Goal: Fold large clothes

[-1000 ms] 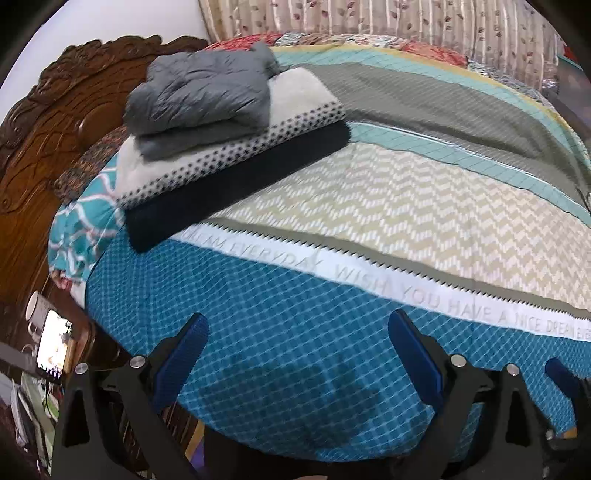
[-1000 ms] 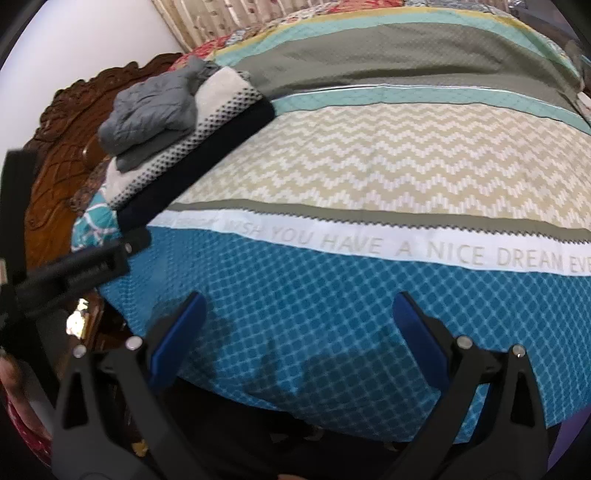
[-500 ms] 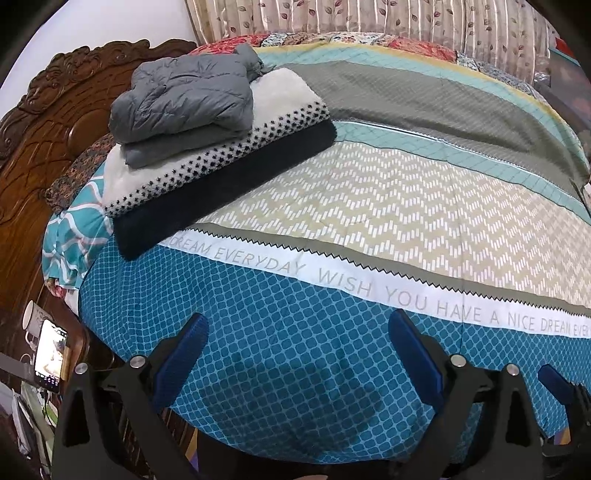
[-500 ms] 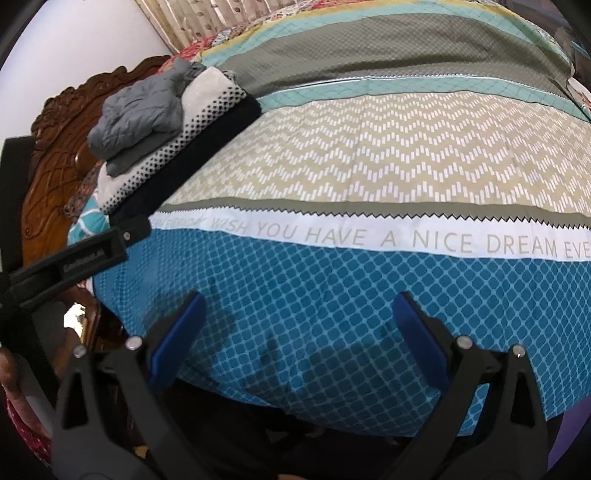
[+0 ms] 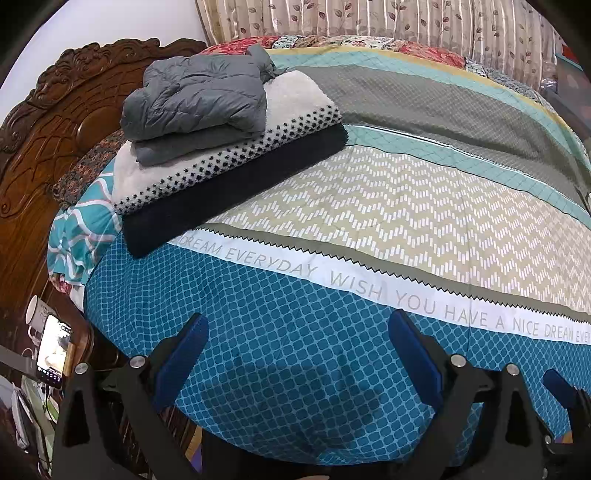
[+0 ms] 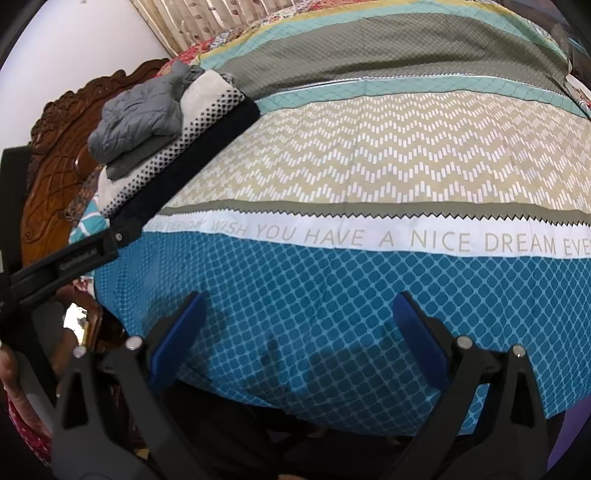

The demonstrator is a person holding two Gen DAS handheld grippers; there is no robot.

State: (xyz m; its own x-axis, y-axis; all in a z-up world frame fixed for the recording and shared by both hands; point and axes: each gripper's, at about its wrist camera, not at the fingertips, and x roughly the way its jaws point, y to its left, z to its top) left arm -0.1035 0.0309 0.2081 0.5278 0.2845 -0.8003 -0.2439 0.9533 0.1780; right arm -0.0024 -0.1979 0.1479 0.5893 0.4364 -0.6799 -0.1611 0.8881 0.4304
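A folded grey quilted jacket [image 5: 195,96] lies on top of a stack at the bed's far left, on a folded white dotted fleece [image 5: 236,155] and a dark navy folded garment [image 5: 229,199]. The stack also shows in the right wrist view [image 6: 140,122]. My left gripper [image 5: 299,347] is open and empty above the blue front part of the bedspread [image 5: 295,314]. My right gripper [image 6: 295,332] is open and empty over the same blue band. Both are well short of the stack.
The striped bedspread [image 6: 369,166] with printed text covers the bed. A carved wooden headboard [image 5: 55,122] stands at the left, with pillows [image 5: 81,229] beside it. Curtains [image 5: 369,18] hang behind. A phone [image 5: 53,349] and mug sit low left. The left gripper's body [image 6: 74,258] shows in the right view.
Both grippers have drifted slightly, so the stack sits a little further left and lower in view. Both stay open and empty. The clothes have not moved.
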